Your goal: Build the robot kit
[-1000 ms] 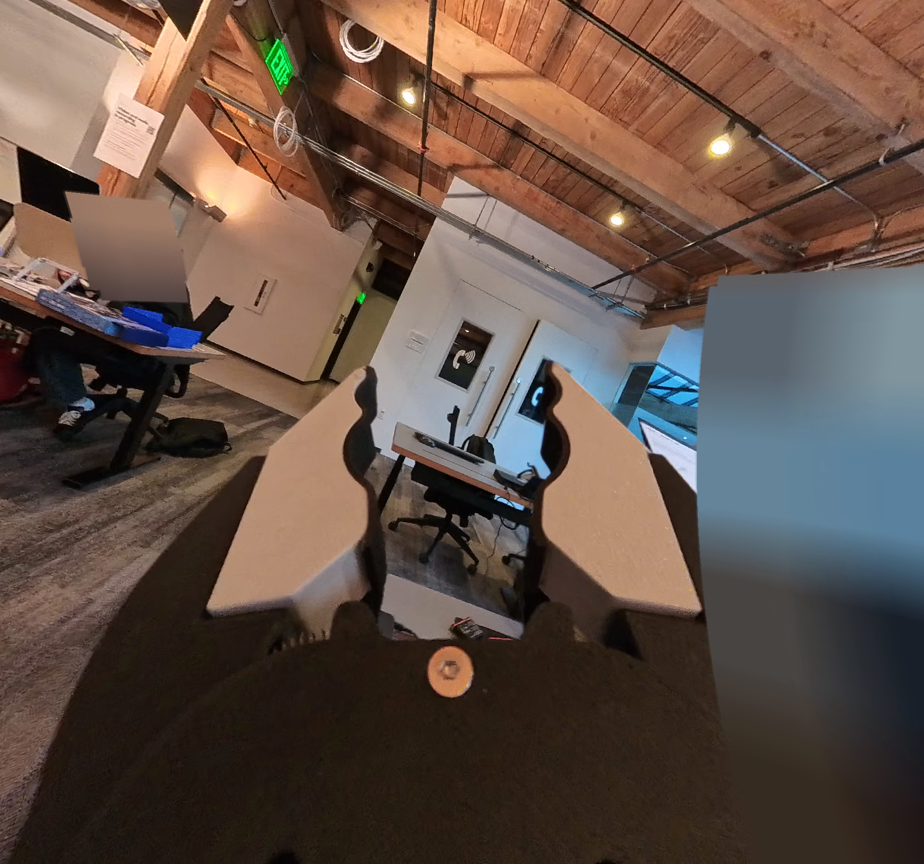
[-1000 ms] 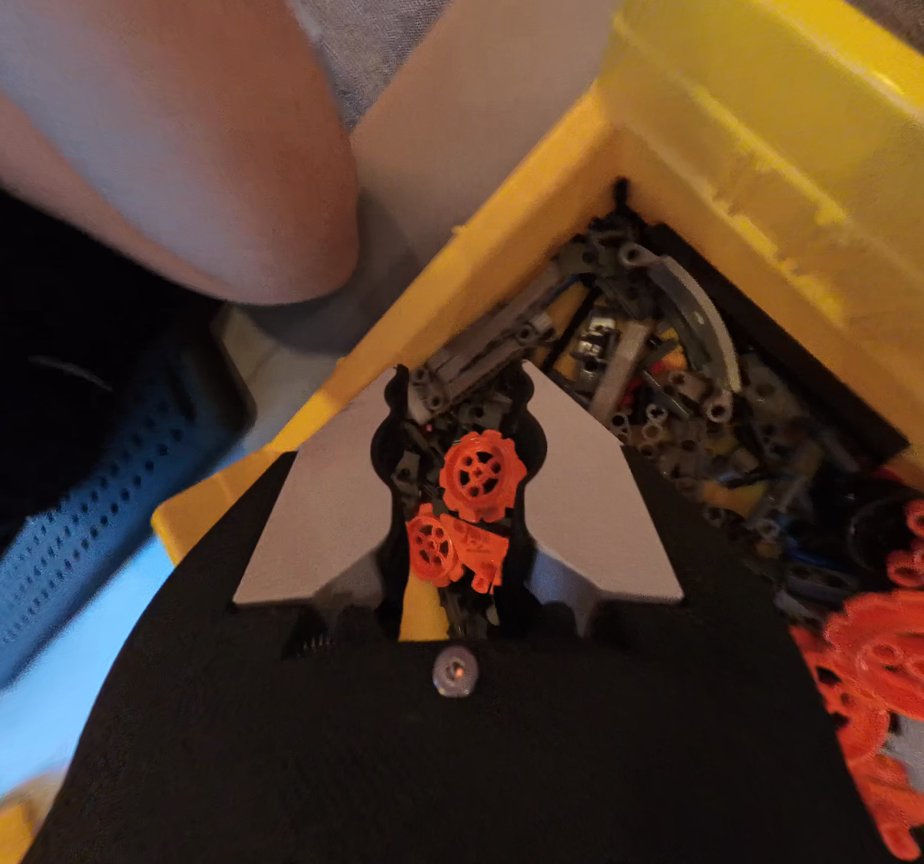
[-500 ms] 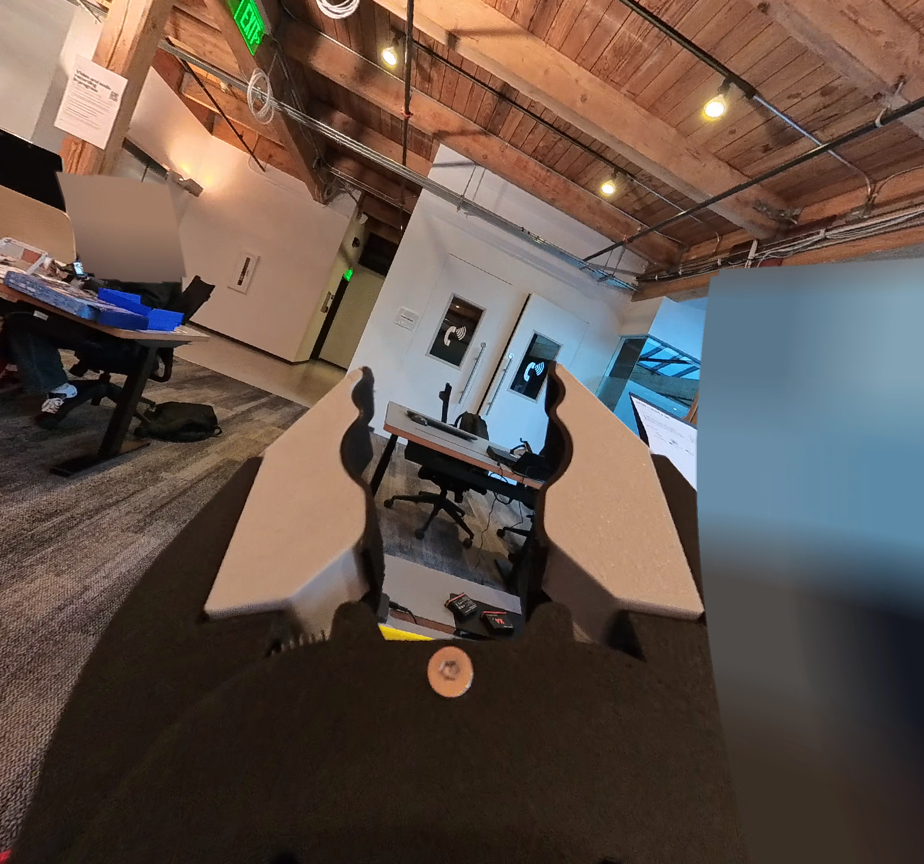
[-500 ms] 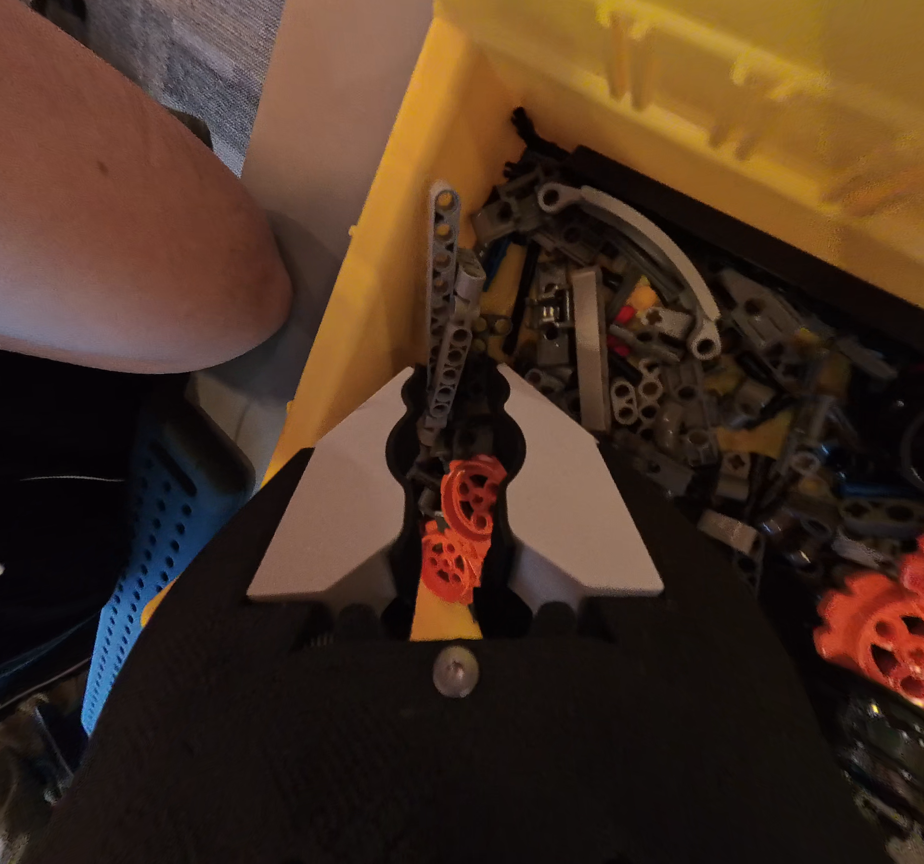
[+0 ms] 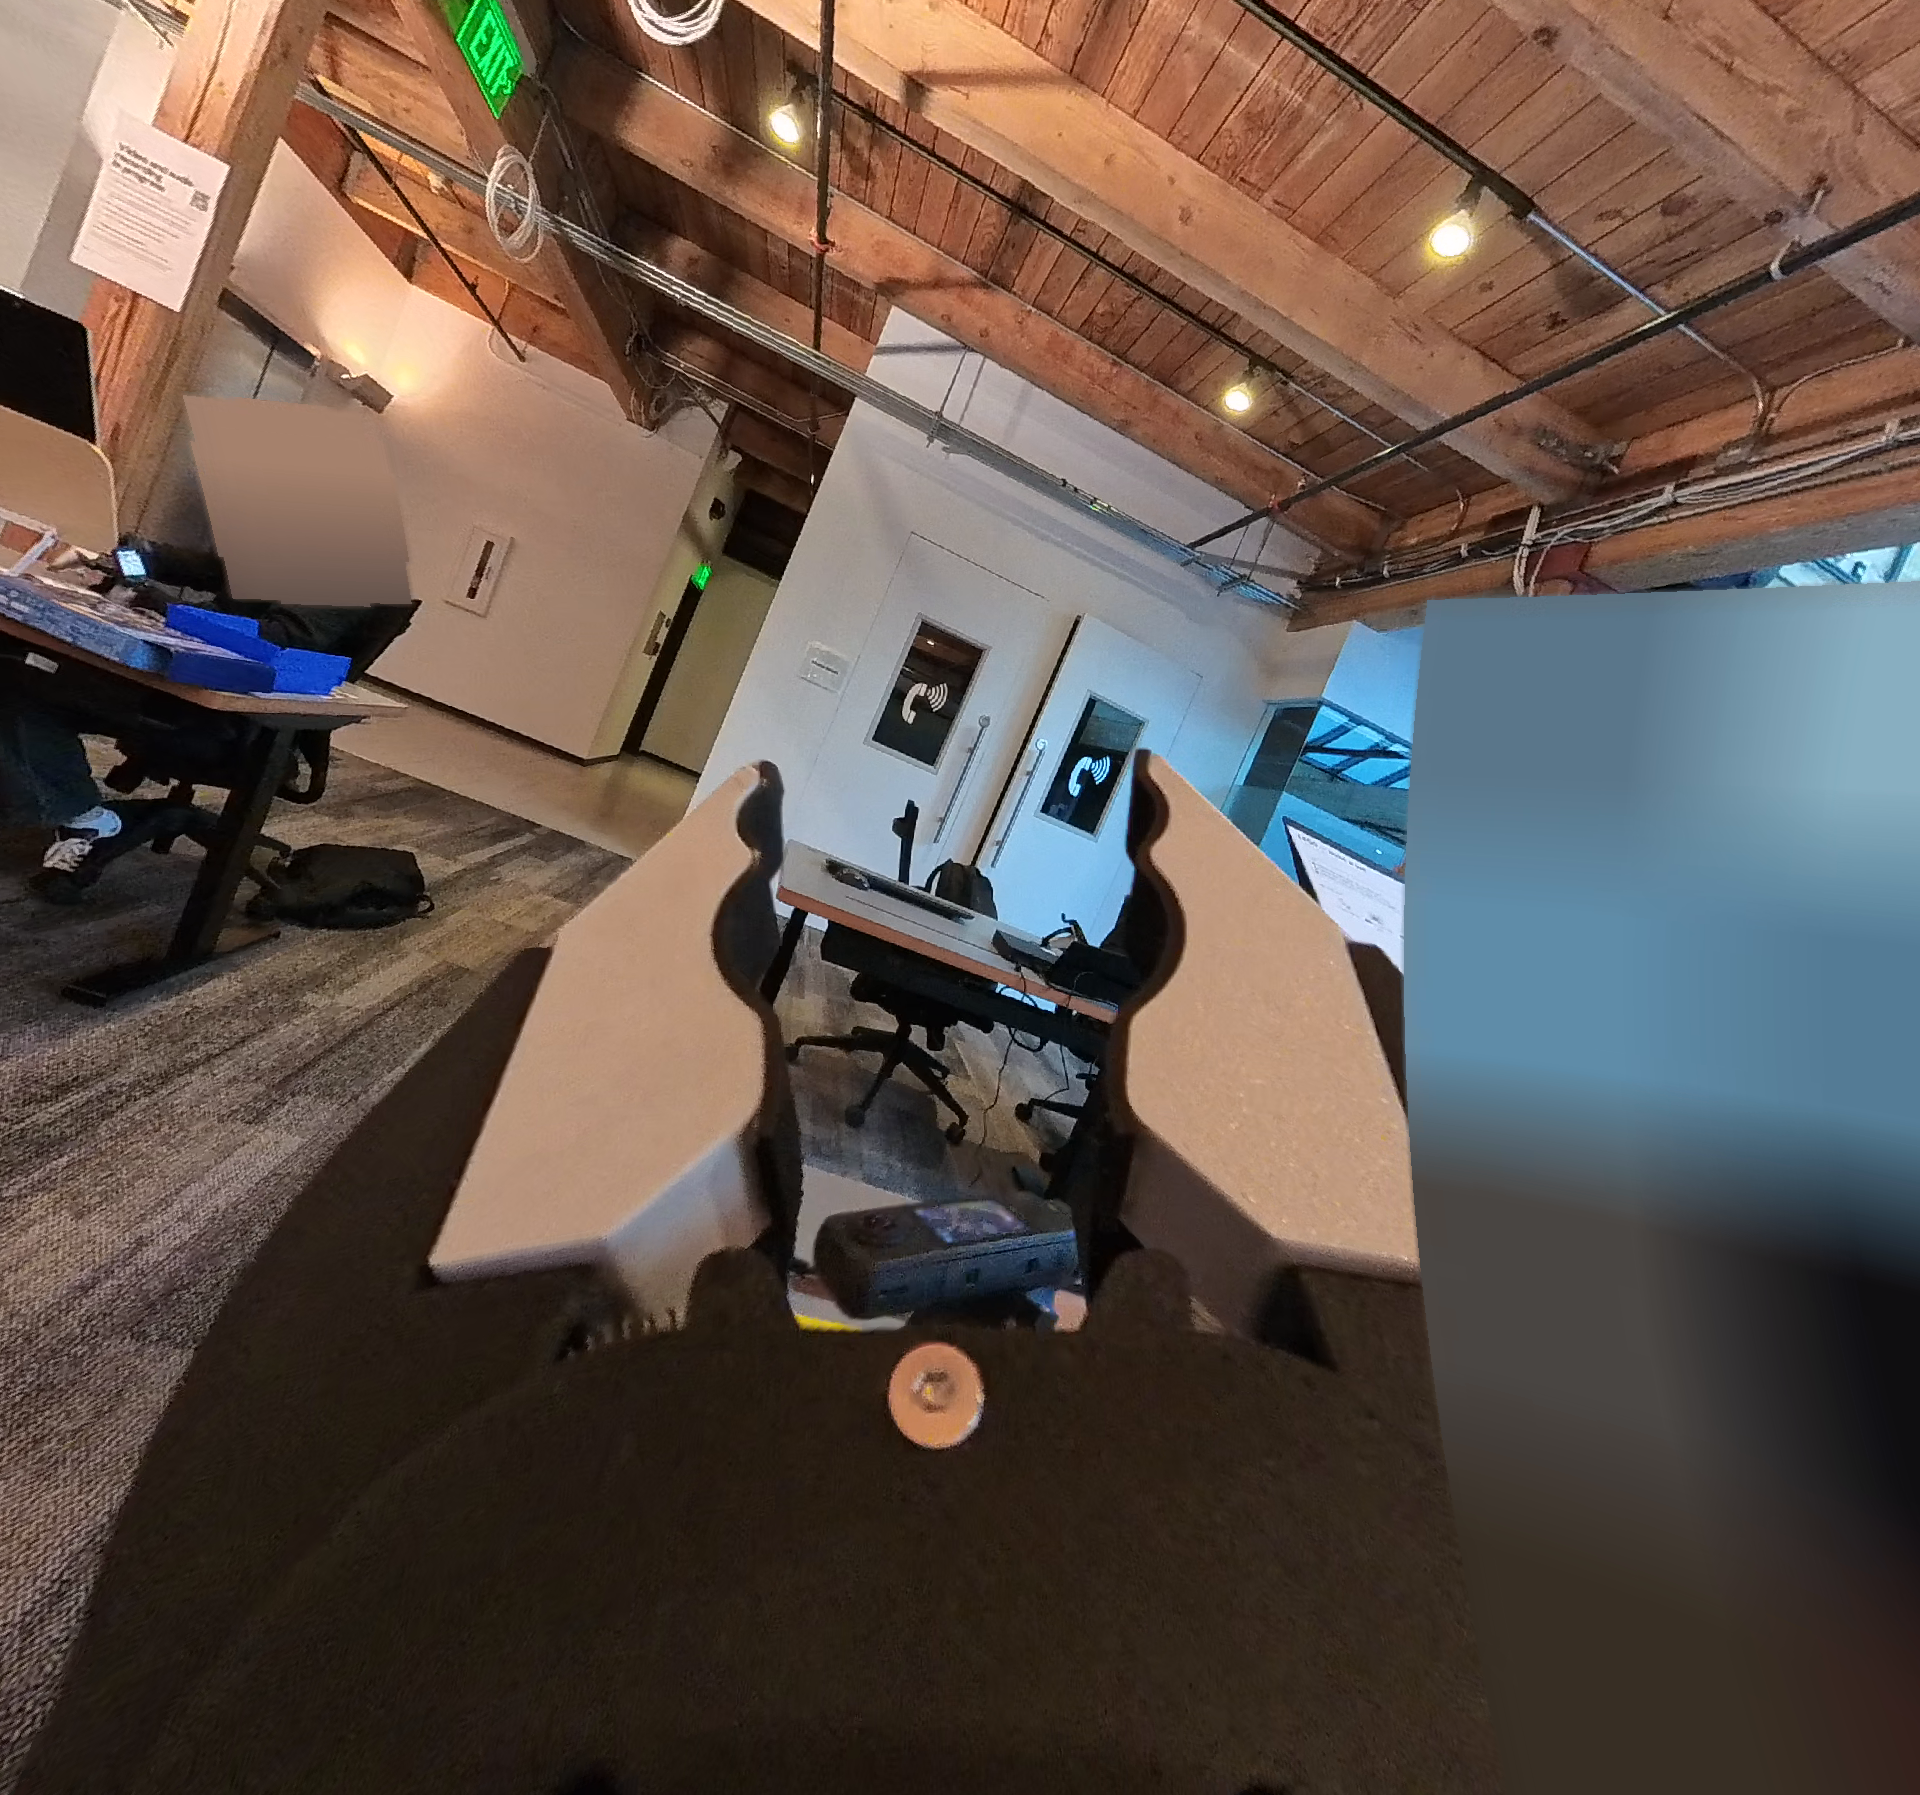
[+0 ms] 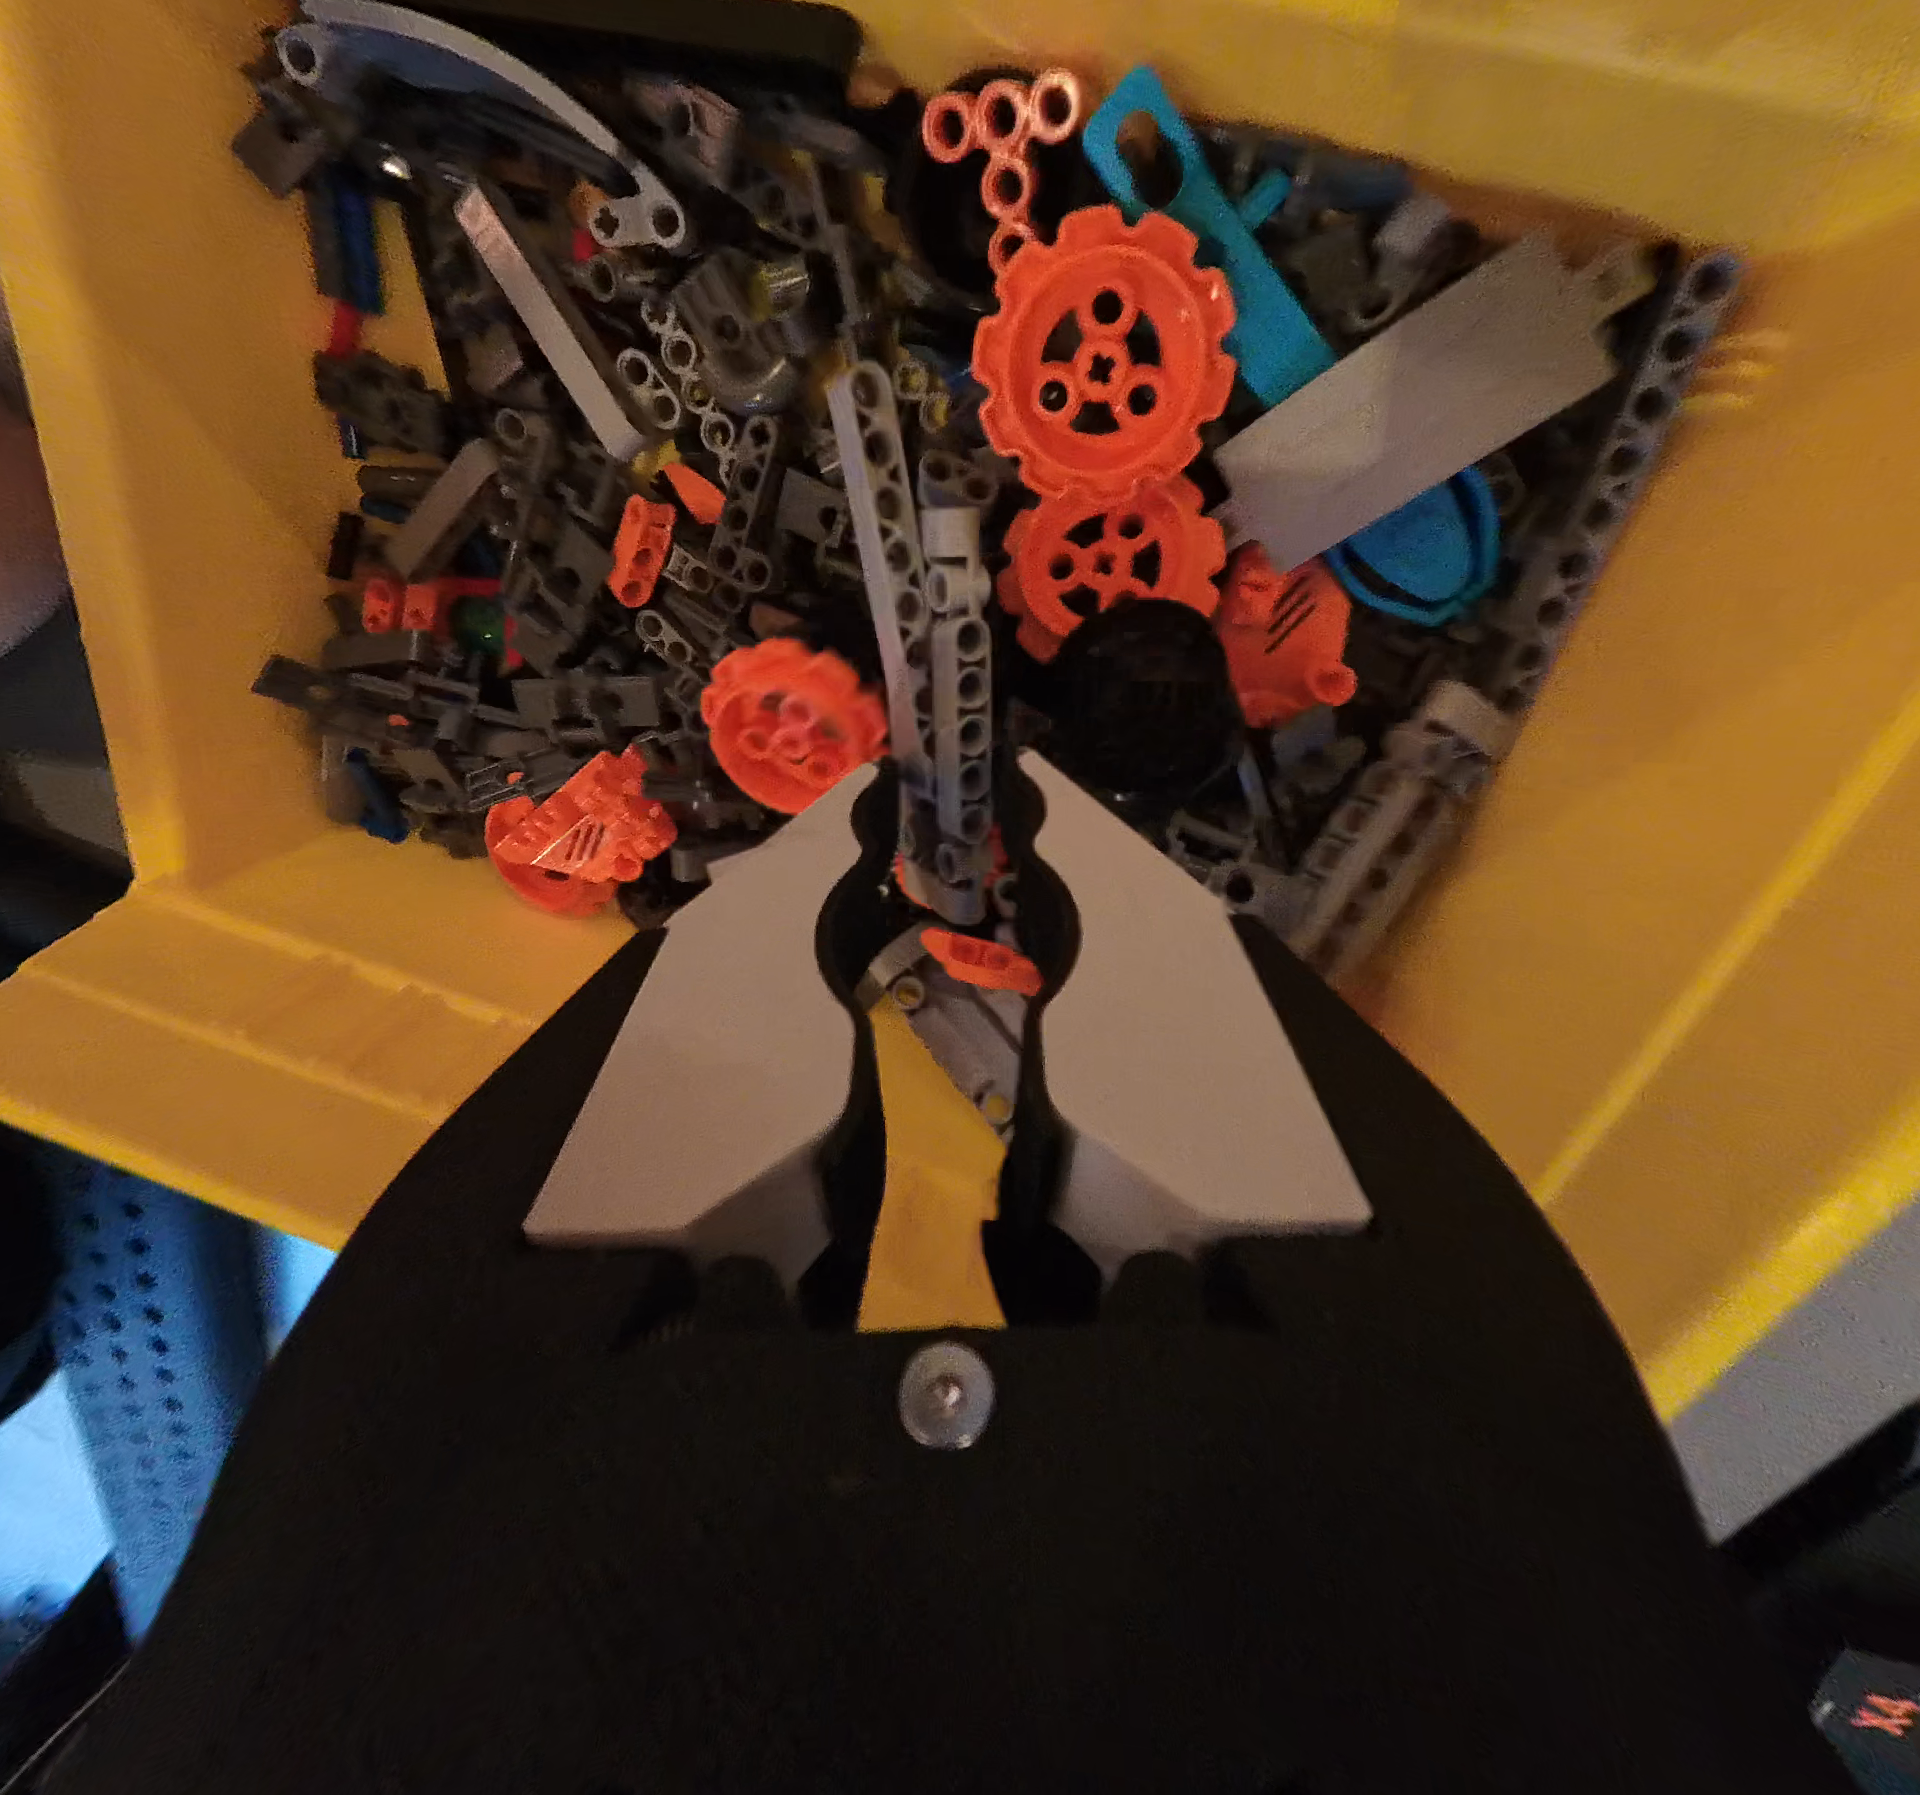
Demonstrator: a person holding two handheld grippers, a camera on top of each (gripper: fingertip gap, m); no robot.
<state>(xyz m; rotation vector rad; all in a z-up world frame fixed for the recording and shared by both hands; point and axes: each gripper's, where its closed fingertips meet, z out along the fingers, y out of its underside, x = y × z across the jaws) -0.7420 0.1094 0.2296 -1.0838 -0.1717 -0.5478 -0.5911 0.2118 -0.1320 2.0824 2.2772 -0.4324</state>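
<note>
My right gripper (image 6: 948,771) reaches into a yellow bin (image 6: 208,1007) full of mixed plastic building parts. Its jaws stand close together, shut on two grey holed beams (image 6: 961,696) that stick out past the fingertips. A small orange piece (image 6: 982,961) shows lower in the gap. Orange gears (image 6: 1101,353) lie just beyond the tips, one (image 6: 795,722) close on the left. My left gripper (image 5: 951,777) is open and empty, held up and pointing across an office room. A black camera-like device (image 5: 945,1257) shows low between its fingers.
In the bin lie a teal piece (image 6: 1226,270), a flat grey panel (image 6: 1423,415) and a curved grey beam (image 6: 499,93). A blue perforated basket (image 6: 135,1330) sits left of the bin. Desks (image 5: 935,914), office chairs and a seated person's legs (image 5: 62,810) are in the room. About 40 centimetres separates my left fingertips from my right. My right gripper is the nearer one to the teal piece (image 6: 1226,270): about 8 centimetres, against 40 centimetres.
My right gripper swung from the bin's left corner to over its middle. Its jaws narrowed onto the grey beams, which moved with it. The left view shifted slightly, bringing the black device into sight.
</note>
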